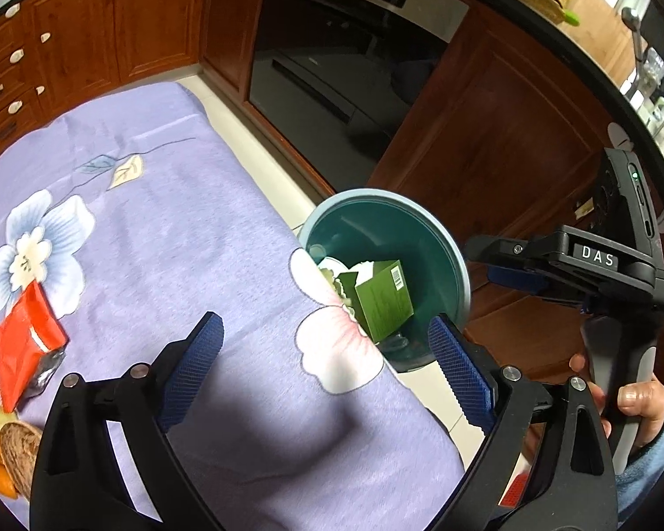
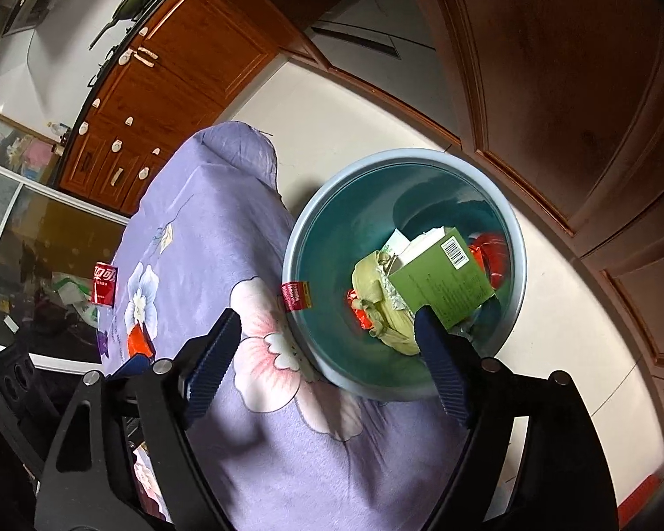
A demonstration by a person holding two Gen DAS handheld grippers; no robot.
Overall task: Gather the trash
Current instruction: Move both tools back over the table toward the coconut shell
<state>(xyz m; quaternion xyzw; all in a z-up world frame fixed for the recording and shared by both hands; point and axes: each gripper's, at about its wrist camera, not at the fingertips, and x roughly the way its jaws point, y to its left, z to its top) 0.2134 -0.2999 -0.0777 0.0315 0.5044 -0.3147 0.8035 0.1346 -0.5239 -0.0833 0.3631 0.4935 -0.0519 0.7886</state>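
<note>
The left claw [image 1: 325,345] is spread wide and empty over the table [image 1: 177,230] edge. The right claw [image 2: 327,345] hangs spread and empty just above the bin [image 2: 515,239] on the floor beside the table. A green box [image 2: 442,283] lies inside; a red packet [image 1: 24,345] lies on the table.

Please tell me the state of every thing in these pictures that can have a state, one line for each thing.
Left tongs: open, holding nothing, above the table.
Right tongs: open, holding nothing, above the bin's edge.
Bin: upright on the floor beside the table, no lid, partly filled.
Green box: in the bin, tilted.
Red packet: lying flat on the table.
Red can: upright on the table.
</note>
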